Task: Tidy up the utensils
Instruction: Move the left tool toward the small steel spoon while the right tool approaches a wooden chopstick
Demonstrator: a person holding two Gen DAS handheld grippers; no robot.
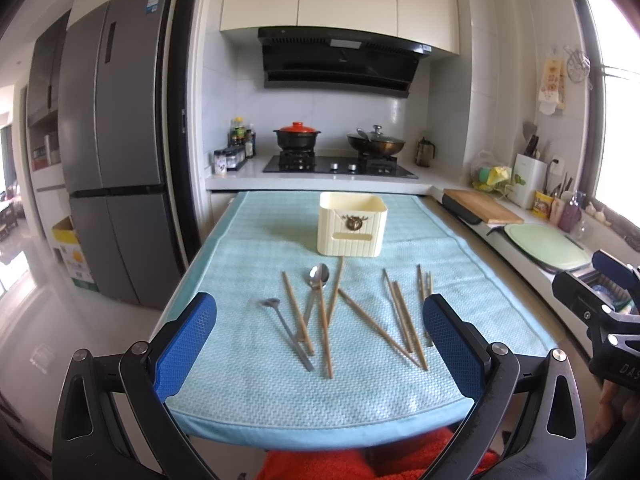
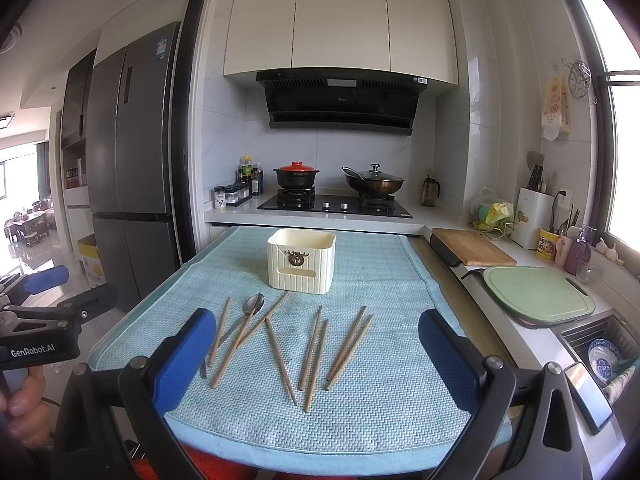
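A cream ribbed utensil box (image 1: 353,225) (image 2: 301,261) stands upright and looks empty at the far middle of a light blue towel (image 1: 256,380) (image 2: 384,412). Several wooden chopsticks (image 1: 374,326) (image 2: 281,360) lie scattered on the towel in front of it. A large metal spoon (image 1: 318,276) (image 2: 254,305) and a smaller metal spoon (image 1: 286,330) lie among the left ones. My left gripper (image 1: 320,344) is open and empty above the towel's near edge. My right gripper (image 2: 318,360) is open and empty, beside it to the right.
A stove with a red-lidded pot (image 1: 296,136) and a wok (image 1: 375,143) sits behind the table. A counter on the right holds a wooden board (image 2: 470,252), a green cutting board (image 2: 538,294) and a sink with dishes (image 2: 604,356). A fridge (image 1: 108,140) stands left.
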